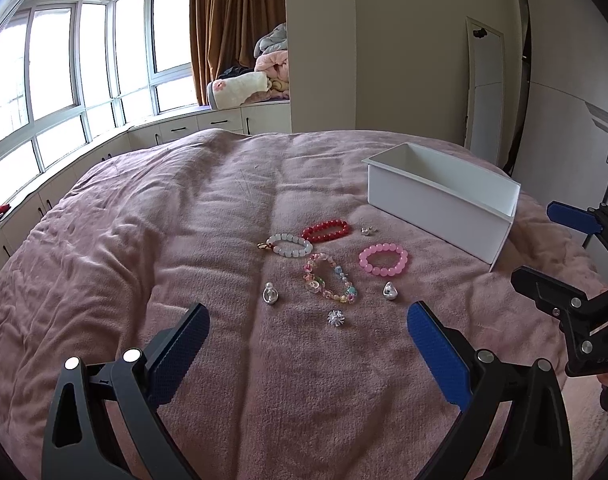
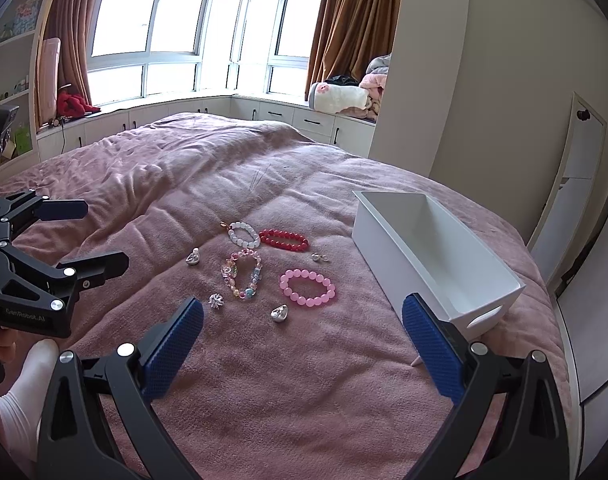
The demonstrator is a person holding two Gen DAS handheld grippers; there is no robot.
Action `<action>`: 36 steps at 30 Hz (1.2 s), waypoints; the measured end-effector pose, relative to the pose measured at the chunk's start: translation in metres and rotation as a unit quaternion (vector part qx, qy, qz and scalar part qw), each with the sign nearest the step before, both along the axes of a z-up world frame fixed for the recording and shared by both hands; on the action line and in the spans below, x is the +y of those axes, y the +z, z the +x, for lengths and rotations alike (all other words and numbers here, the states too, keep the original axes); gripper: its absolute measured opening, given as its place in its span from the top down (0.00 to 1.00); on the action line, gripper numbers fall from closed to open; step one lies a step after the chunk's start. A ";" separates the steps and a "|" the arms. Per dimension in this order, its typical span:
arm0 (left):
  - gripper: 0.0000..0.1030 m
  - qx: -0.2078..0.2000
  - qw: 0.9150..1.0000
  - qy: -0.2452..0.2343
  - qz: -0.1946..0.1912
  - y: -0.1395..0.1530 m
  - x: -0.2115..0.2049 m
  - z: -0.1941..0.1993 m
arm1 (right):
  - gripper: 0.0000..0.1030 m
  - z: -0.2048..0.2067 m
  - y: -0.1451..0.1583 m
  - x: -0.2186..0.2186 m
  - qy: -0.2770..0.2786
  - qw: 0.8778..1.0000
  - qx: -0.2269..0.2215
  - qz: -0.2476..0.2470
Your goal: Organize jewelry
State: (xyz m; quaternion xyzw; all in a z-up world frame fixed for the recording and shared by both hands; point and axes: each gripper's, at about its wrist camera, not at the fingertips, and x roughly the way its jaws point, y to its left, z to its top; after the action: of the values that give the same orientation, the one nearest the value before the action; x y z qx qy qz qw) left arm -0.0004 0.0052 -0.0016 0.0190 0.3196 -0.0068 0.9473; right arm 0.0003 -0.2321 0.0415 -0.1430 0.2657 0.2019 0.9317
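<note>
Beaded bracelets [image 2: 307,287] and small silver charms [image 2: 280,313] lie scattered on the pink blanket [image 2: 304,380] beside a white box [image 2: 387,248], both the left gripper [image 1: 307,340] and right gripper [image 2: 304,332] spread apart, empty.

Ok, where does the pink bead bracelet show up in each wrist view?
Left wrist: pink bead bracelet right of centre, just in front of the white box.
Right wrist: pink bead bracelet near centre, left of the white box.
Shared landmark: the multicoloured bead bracelet lies directly to its left.
</note>
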 end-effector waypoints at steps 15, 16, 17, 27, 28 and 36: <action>0.03 0.002 1.000 0.000 0.000 -0.002 0.001 0.000 | 0.04 -0.002 0.002 0.000 -0.001 1.000 -0.003 -0.002; 0.03 0.002 1.000 0.000 0.001 -0.002 0.001 0.000 | 0.04 -0.002 0.002 -0.001 -0.001 1.000 -0.003 -0.002; 0.03 0.002 1.000 0.000 0.001 -0.002 0.001 0.000 | 0.04 -0.002 0.002 -0.001 -0.001 1.000 -0.003 -0.002; 0.03 0.002 1.000 0.001 0.000 -0.002 0.001 0.001 | 0.04 -0.002 0.002 -0.002 -0.003 1.000 -0.004 -0.001; 0.03 0.002 1.000 0.001 0.000 -0.002 0.001 0.001 | 0.04 -0.002 0.002 -0.002 -0.002 1.000 -0.004 -0.001; 0.03 0.000 1.000 0.000 0.002 -0.002 0.000 0.000 | 0.04 -0.003 0.002 -0.002 -0.001 1.000 -0.003 0.000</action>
State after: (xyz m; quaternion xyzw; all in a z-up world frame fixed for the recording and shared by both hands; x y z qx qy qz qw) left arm -0.0002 0.0048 -0.0036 0.0206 0.3192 -0.0063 0.9474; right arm -0.0025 -0.2338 0.0437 -0.1427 0.2634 0.2004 0.9328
